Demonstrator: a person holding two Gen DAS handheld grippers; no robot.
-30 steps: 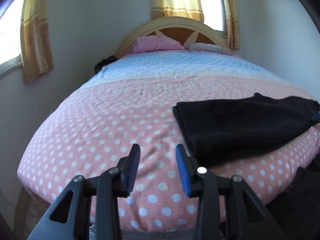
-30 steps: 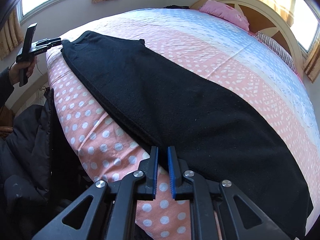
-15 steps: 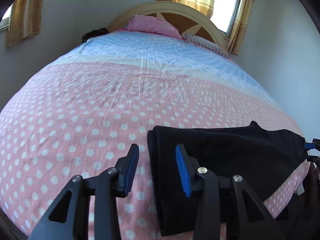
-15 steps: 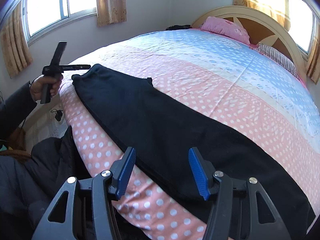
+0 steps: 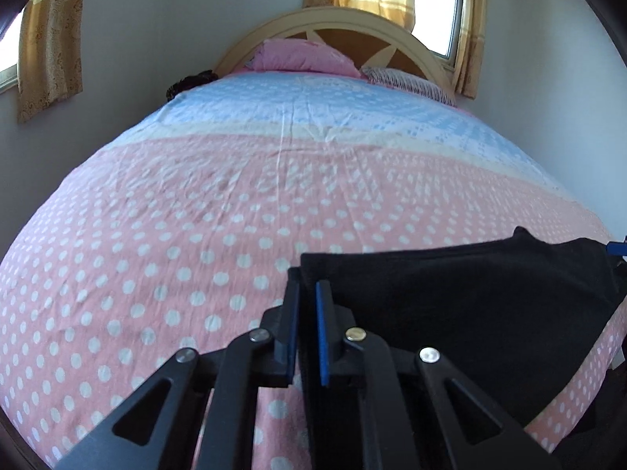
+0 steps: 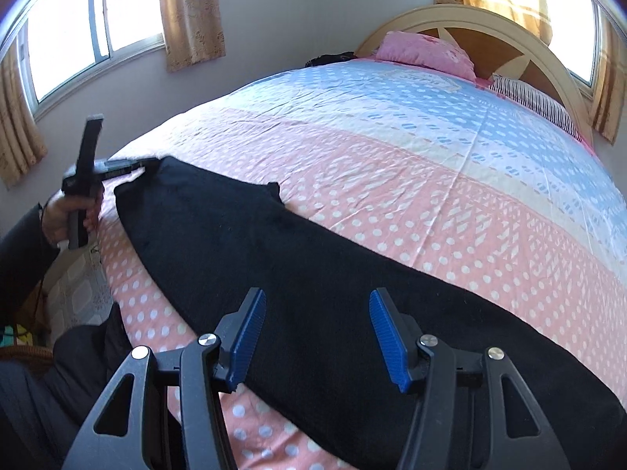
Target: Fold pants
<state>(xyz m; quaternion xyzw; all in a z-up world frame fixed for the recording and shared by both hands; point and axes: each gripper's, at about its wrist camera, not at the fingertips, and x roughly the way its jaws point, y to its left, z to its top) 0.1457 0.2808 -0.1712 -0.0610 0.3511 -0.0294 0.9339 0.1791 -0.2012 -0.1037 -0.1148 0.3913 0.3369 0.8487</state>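
My left gripper [image 5: 307,288] pinches the pants [image 5: 470,305] on the dotted bedspread [image 5: 196,235]; my right gripper [image 6: 317,337] hangs open beneath curtained windows [image 6: 98,39].

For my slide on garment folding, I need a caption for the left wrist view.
Left gripper shut on a corner of the black pants on the polka-dot bedspread.
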